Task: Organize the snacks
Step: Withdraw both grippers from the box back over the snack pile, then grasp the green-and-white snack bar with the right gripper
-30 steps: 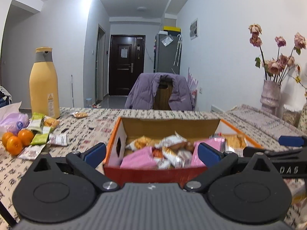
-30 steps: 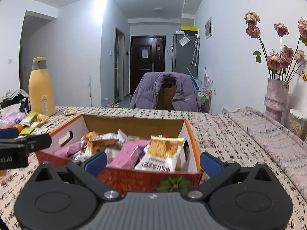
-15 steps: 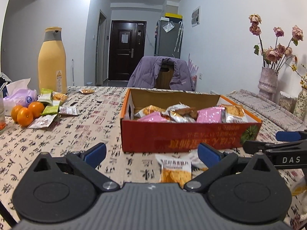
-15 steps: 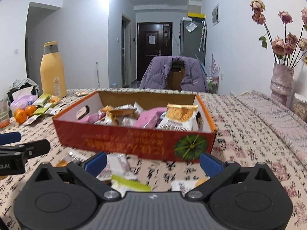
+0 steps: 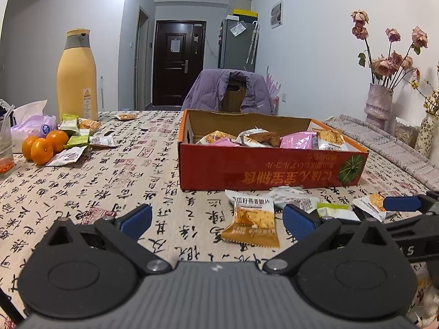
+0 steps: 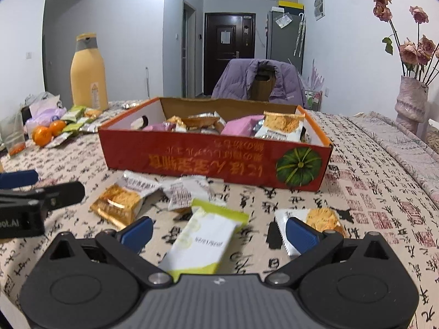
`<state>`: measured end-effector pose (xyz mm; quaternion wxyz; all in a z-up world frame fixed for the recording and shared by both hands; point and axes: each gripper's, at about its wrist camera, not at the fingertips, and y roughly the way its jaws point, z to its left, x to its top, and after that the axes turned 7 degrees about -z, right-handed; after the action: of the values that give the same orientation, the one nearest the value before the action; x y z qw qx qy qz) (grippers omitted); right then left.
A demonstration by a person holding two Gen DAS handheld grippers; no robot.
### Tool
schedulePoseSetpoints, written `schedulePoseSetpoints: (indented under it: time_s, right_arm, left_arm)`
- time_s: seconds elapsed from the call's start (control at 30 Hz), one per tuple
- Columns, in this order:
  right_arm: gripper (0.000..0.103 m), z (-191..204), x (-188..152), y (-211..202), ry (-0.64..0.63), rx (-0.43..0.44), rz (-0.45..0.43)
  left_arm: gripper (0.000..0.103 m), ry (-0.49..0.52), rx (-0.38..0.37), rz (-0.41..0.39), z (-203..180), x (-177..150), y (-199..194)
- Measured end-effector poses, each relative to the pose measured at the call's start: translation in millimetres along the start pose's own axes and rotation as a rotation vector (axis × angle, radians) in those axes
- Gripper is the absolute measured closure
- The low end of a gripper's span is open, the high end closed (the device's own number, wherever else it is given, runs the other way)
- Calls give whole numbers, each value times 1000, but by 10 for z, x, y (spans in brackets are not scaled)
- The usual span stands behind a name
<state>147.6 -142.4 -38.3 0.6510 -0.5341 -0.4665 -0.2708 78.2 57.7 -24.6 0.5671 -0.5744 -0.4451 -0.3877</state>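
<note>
Change: both grippers are now back from the box [image 5: 271, 161], low over loose packets [image 6: 203, 242].
Left gripper [image 5: 216, 220]: jaws open, empty.
Right gripper [image 6: 219, 233]: jaws open, empty.
Meaning: next pick probably starts.

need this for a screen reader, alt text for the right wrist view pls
The open right gripper hovers low over a green-and-white snack packet on a calligraphy-print tablecloth. More packets lie loose before a red cardboard box already holding snacks. The left gripper shows at the left edge.
</note>
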Motion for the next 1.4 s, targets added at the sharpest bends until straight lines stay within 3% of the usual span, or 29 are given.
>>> schedulePoseSetpoints:
  time_s: [0.27,0.57,0.63,0.7,1.07,1.4]
  right_arm:
    - [2,64,-173,81,9,-31,76]
    - [35,-68,-210,-11,34,-1,60]
    - [54,-113,-207,-27,35,-2,57]
    - [63,-149,-202,-39,33,-5,54]
    - [67,-211,-166,-152,30,48,-8]
    - [67,-440,-11,-211,65,-1,-98]
  left_arm:
    - [0,-12,-14,41,-9,-78,-41]
    - [0,-22,-31,62,-45,-112,-72]
    - [0,-24,-34,63,-57,-111,-75]
    - [0,-26,-36,66,-68,-112,-78]
    - [0,-25,-40,66,-93,-98,-79]
    - [0,-26,-34,65,-99,-27,-11]
